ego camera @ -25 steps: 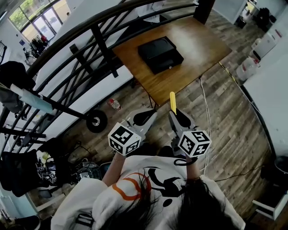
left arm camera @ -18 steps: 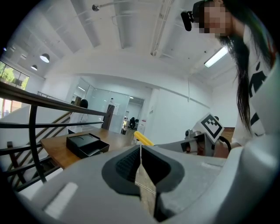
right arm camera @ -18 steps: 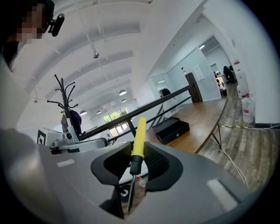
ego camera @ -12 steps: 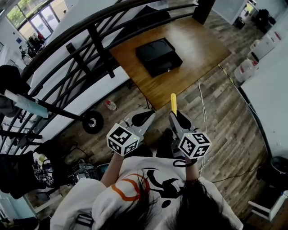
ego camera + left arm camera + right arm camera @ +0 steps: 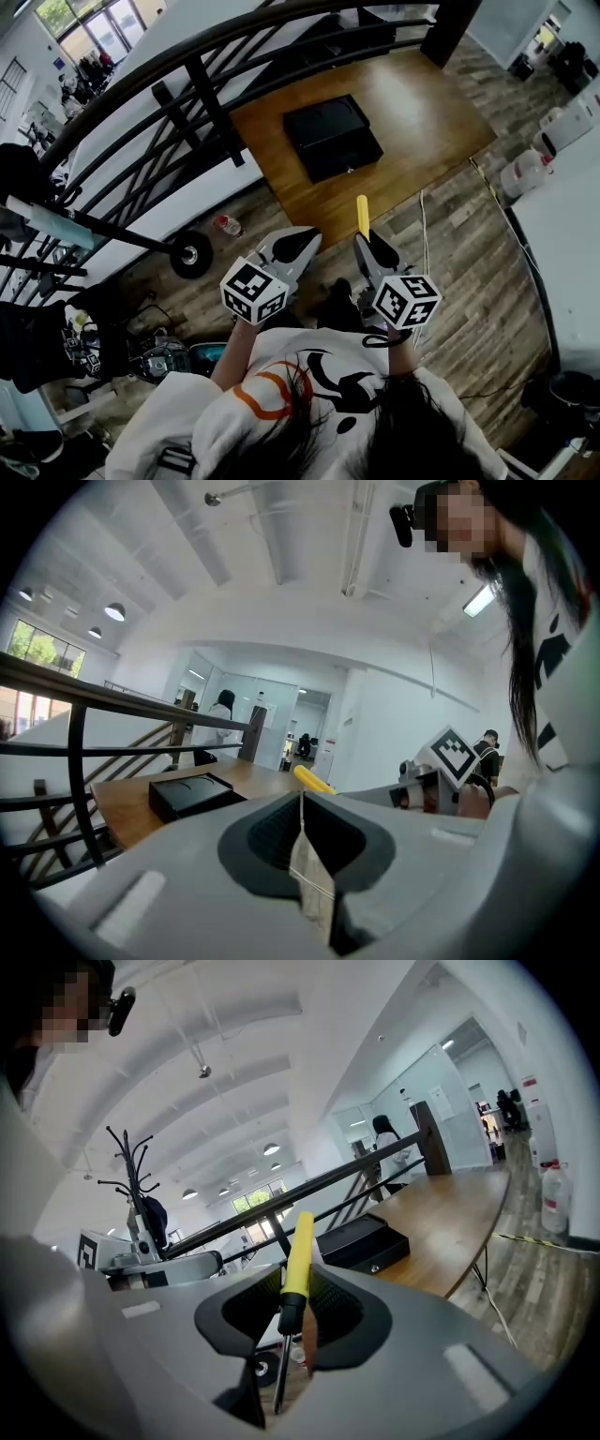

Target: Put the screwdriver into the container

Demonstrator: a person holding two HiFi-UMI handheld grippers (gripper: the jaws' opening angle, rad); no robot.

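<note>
The screwdriver (image 5: 297, 1274) has a yellow handle and a thin metal shaft; my right gripper (image 5: 298, 1309) is shut on it, handle end pointing forward and up. In the head view the yellow handle (image 5: 361, 216) sticks out past my right gripper (image 5: 367, 246) toward the table. The container is a flat black box (image 5: 332, 137) lying on a wooden table (image 5: 422, 122), well ahead of both grippers; it also shows as the black box (image 5: 364, 1241) and the black box (image 5: 190, 795). My left gripper (image 5: 298, 242) is shut with nothing in it, held beside the right one.
A dark metal railing (image 5: 202, 89) runs along the table's left side. Below me lie plank flooring, a small wheel (image 5: 190, 254), a can (image 5: 228, 226) and a white cable (image 5: 424, 225). White jugs (image 5: 525, 169) stand at right. People stand far off in the left gripper view.
The table and box have shifted slightly in the head view as the head moved. Both grippers hold nearly the same pose, the screwdriver still gripped.
</note>
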